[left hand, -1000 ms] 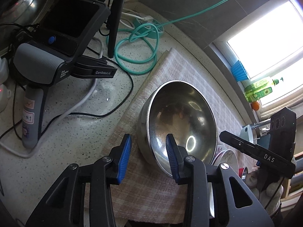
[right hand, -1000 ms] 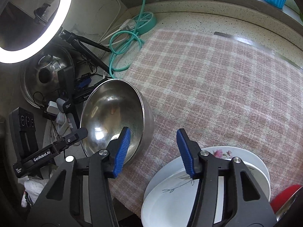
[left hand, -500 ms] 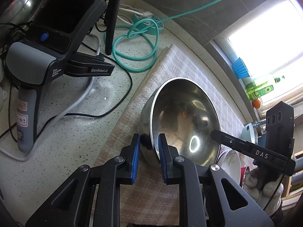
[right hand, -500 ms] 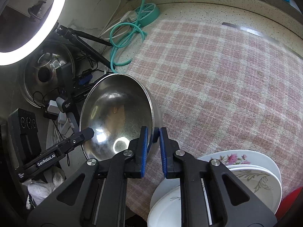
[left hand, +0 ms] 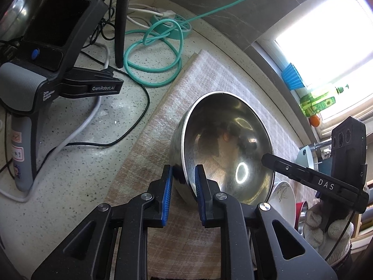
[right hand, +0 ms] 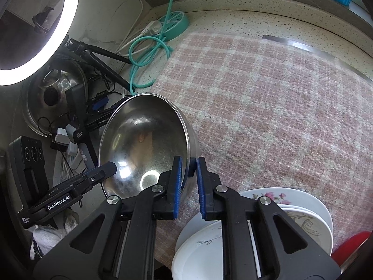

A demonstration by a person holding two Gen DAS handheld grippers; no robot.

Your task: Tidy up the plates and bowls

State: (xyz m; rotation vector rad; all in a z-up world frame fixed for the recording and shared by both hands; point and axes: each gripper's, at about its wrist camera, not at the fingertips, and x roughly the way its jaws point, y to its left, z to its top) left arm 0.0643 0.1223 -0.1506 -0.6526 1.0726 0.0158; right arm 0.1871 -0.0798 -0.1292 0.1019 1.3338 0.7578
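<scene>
- Left gripper [left hand: 183, 175] clamped on steel bowl [left hand: 223, 144] rim, near side.
- Right gripper [right hand: 188, 170] pinches opposite rim.
- Bowl tilted on checked cloth [right hand: 268, 98] at its left edge.

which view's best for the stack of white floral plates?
Right wrist view: the stack of white floral plates fills the lower right, with flowers and layered rims clear, partly behind the right gripper. Left wrist view shows only a sliver past the steel bowl.
</scene>
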